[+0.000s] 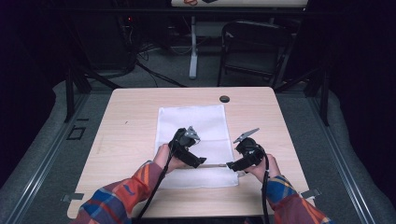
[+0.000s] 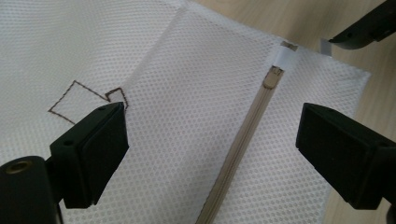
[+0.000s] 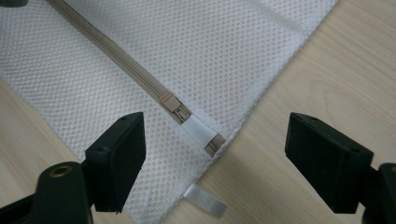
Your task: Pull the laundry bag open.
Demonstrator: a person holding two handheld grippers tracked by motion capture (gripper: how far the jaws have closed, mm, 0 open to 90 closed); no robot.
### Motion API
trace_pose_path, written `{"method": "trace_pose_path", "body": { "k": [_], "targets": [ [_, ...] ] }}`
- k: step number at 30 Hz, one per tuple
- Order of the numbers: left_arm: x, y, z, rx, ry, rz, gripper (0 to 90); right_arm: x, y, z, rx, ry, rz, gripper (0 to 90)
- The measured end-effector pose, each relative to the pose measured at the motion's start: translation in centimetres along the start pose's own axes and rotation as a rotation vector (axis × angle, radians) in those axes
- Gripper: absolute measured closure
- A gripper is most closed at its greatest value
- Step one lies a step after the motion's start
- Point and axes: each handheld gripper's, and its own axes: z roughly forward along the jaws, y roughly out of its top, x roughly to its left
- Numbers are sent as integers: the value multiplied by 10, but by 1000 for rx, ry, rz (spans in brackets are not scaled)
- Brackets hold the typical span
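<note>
A white mesh bag (image 1: 196, 126) lies flat on the wooden table (image 1: 130, 135). Its beige zipper (image 2: 243, 140) runs along the edge near the person, and the slider (image 3: 172, 103) sits at the right end beside a white fabric tab (image 3: 201, 131). My left gripper (image 1: 203, 161) hovers open over the zipper, its jaws on either side of the zipper (image 2: 212, 130). My right gripper (image 1: 229, 164) is open above the bag's corner, with the slider between its jaws (image 3: 217, 149). A brown stitched outline (image 2: 88, 100) marks the mesh.
A small black round object (image 1: 224, 99) rests near the table's far edge. A white label strip (image 3: 205, 200) pokes out under the bag's corner. Behind the table stand a dark folding chair (image 1: 252, 46) and a white table leg (image 1: 193, 51).
</note>
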Motion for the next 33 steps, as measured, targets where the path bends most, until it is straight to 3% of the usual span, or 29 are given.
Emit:
{"method": "trace_pose_path", "body": {
  "k": [5, 8, 11, 13, 15, 16, 17, 18, 19, 20, 25, 26, 33],
  "targets": [
    [-6, 4, 8, -22, -25, -1, 93, 0, -3, 3, 9, 6, 5, 223],
    [-9, 7, 13, -13, -41, 20, 92, 0, 0, 6, 8, 13, 14, 228],
    [-11, 6, 18, -1, -13, 40, 109, -2, 3, 10, 26, 11, -4, 259],
    [-10, 4, 24, -6, -37, 33, 126, -2, 5, 12, 30, -2, 6, 291],
    [-11, 3, 29, -14, -55, 20, 145, -3, 7, 14, 36, 5, 10, 348],
    [-12, 3, 32, -20, -60, 21, 152, -2, 6, 17, -4, 7, 40, 386],
    [-13, 3, 35, -19, -63, 24, 156, -2, 5, 18, -4, -2, 44, 431],
    [-14, 3, 38, -15, -65, 32, 162, -6, 8, 14, 65, 7, -12, 465],
    [-15, 4, 41, -14, -74, 40, 182, -3, 5, 19, -5, -6, 45, 516],
    [-16, 4, 44, -17, -79, 41, 196, -4, 7, 17, 31, -10, 21, 564],
    [-19, 5, 56, -10, -118, 55, 314, -6, 5, 25, 45, 5, 34, 728],
    [-20, 5, 57, -15, -120, 62, 332, -7, 5, 25, 75, 0, 17, 753],
    [-24, 8, 67, 0, -140, 90, 477, -5, 3, 36, 104, 28, 4, 858]
  ]
}}
